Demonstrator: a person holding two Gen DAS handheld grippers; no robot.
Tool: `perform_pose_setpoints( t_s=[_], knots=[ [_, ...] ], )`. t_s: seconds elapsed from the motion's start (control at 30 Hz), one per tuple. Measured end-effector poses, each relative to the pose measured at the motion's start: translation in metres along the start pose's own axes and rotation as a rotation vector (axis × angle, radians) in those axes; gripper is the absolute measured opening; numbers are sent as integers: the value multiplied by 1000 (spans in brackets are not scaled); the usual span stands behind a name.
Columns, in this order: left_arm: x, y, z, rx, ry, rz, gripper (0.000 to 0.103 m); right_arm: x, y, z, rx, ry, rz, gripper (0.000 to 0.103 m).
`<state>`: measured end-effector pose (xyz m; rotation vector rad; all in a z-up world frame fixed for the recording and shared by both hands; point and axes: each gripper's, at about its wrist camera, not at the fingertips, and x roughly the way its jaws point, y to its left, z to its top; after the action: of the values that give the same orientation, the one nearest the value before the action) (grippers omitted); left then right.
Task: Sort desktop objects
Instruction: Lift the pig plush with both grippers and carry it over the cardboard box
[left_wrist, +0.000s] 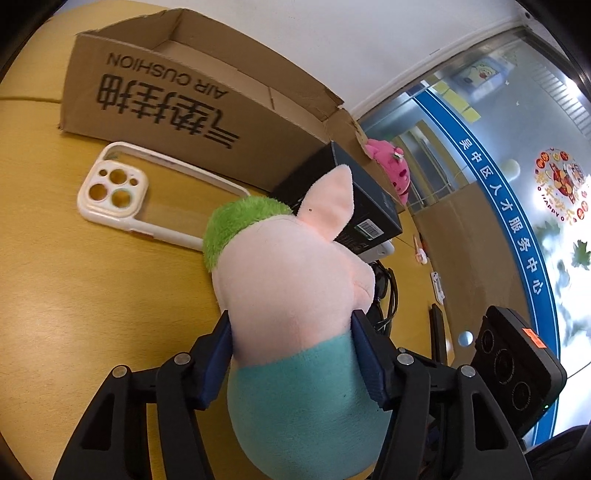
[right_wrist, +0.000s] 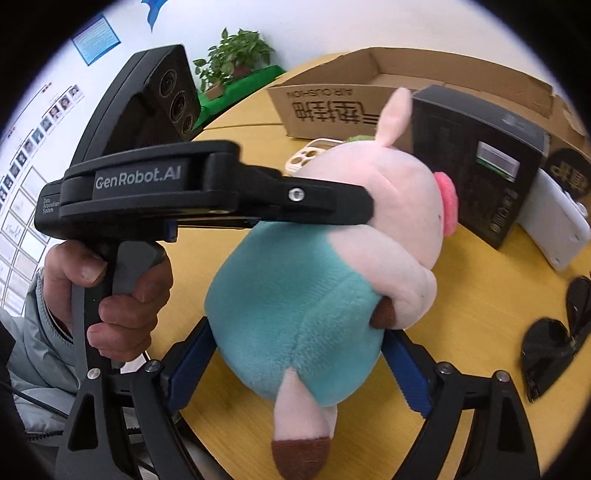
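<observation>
Plush pink pig toy in teal clothes (left_wrist: 295, 295) is clamped by left tongs (left_wrist: 291, 354); right tongs (right_wrist: 295, 369) stand apart around it. Brown cardboard box (left_wrist: 177, 92) at the surface's far edge looks empty; clear phone case (left_wrist: 147, 192) and black sunglasses (right_wrist: 554, 343) lie unsorted.

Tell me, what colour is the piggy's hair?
Green, seen best in the left wrist view on the plush pig.

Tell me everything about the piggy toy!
The piggy toy is soft plush: pink head, upright ear, darker pink snout, teal shirt, brown hooves, green fuzzy patch behind its head. It hangs above the yellow table, near a clear phone case. The left gripper squeezes its neck and shoulders, while the right gripper sits open around its teal body.
</observation>
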<state>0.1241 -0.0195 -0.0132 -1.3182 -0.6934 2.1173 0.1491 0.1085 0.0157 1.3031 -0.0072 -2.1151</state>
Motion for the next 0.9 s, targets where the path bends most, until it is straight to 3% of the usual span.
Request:
perform_pose_setpoints(
  t_s=[0.27, 0.53, 0.7, 0.9],
  knots=[
    [4, 9, 1, 5, 11, -17, 66, 11, -7, 8, 7, 50, 19, 90],
    [3, 4, 0, 18, 8, -14, 65, 21, 5, 10, -7, 46, -27, 92],
    [-8, -10, -3, 68, -22, -26, 63, 13, 16, 9, -34, 21, -27, 82],
    [-40, -36, 13, 140, -105, -68, 63, -18, 30, 21, -109, -93, -32, 80]
  ],
)
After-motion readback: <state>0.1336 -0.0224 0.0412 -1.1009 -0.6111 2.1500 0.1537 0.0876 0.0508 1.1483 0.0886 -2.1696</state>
